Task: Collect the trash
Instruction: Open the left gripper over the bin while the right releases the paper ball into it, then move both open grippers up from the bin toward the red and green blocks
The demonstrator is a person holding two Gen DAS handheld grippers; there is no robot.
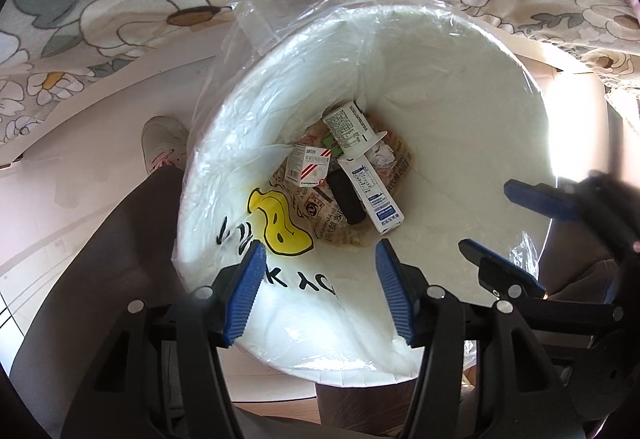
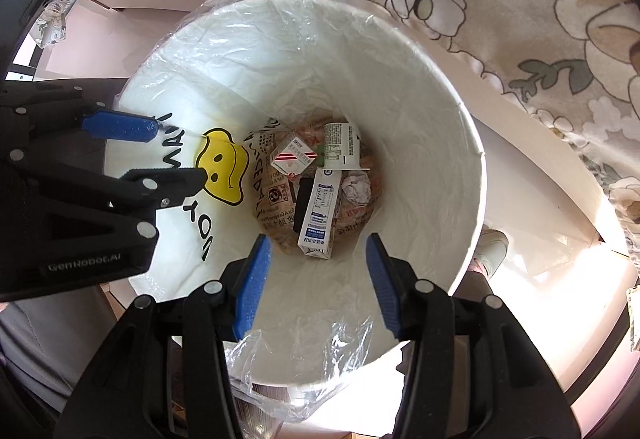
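**A:** Left wrist view: where are you?

**B:** Both my claws point down into the white bin [image 1: 460, 87]. Left gripper [image 1: 320, 291] is partly open, nothing between the pads. Right gripper [image 2: 316, 279] is the same, parted and empty.

**A:** Trash?

**B:** All at the bottom of the bin. Long blue-and-white carton [image 2: 320, 215] lies nearest the rim edge under my right claw, with a dark flat object [image 2: 303, 205] beside it. Small red-striped box [image 2: 290, 157] and a white cup-like container [image 2: 340, 147] sit toward the far wall, a crumpled wad [image 2: 356, 189] next to the carton. All rest on a printed paper bag [image 1: 340, 231].

**A:** Why hover there?

**B:** My guess is a drop position: over the mouth, jaws apart, so items fall clear of the clear liner [image 2: 320, 355] folded over the rim.

**A:** Risks?

**B:** The liner is loose at the near rim; a finger could snag it.
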